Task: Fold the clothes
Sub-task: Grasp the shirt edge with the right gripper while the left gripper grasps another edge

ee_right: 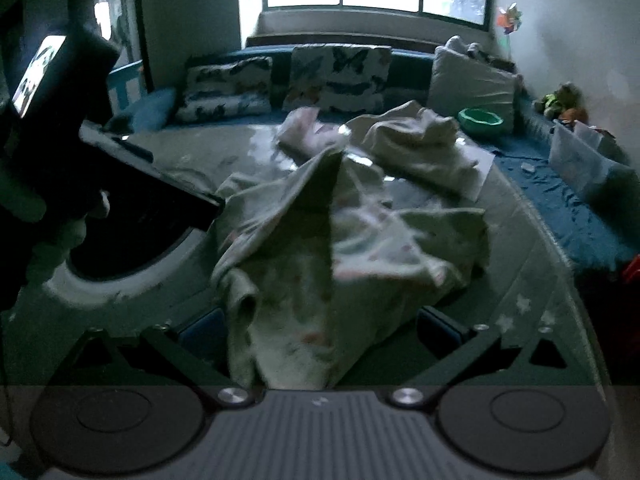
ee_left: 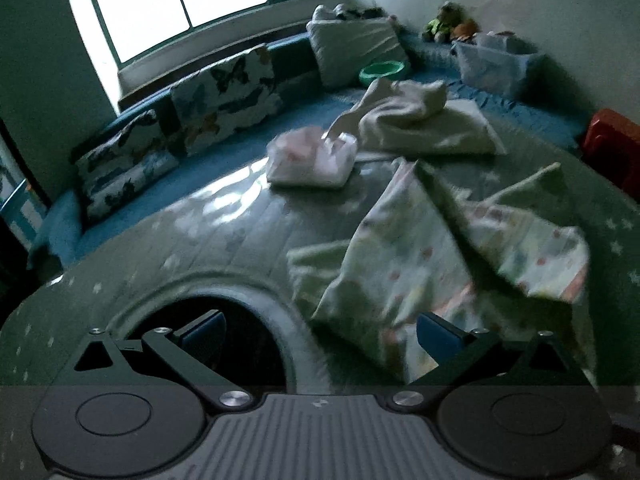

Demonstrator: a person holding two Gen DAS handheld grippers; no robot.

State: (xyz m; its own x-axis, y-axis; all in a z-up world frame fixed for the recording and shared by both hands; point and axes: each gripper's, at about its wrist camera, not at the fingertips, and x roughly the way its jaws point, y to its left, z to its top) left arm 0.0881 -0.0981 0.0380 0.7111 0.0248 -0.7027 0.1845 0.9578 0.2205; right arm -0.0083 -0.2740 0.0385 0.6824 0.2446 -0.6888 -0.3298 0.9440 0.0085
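While both sets of fingers are being held wide, the patterned garment [ee_right: 340,240] is being draped between the right gripper [ee_right: 320,332] fingers, beside the left gripper [ee_left: 320,332].

A pale cream garment [ee_left: 440,240] carries small scattered prints in pink, orange and soft green. A folded white piece [ee_left: 312,158] shows faint pink markings. A plain cream cloth [ee_left: 420,120] has no pattern. The grey-green mat [ee_left: 224,232] is dotted with small white stars at its edges. The bedding [ee_left: 532,112] is deep blue. Two cushions [ee_left: 224,92] are white with dark butterfly prints in blue, black and orange. A bowl [ee_left: 379,70] is bright green. A box [ee_left: 612,148] is red. The gripper pads [ee_left: 436,330] are blue on black fingers.
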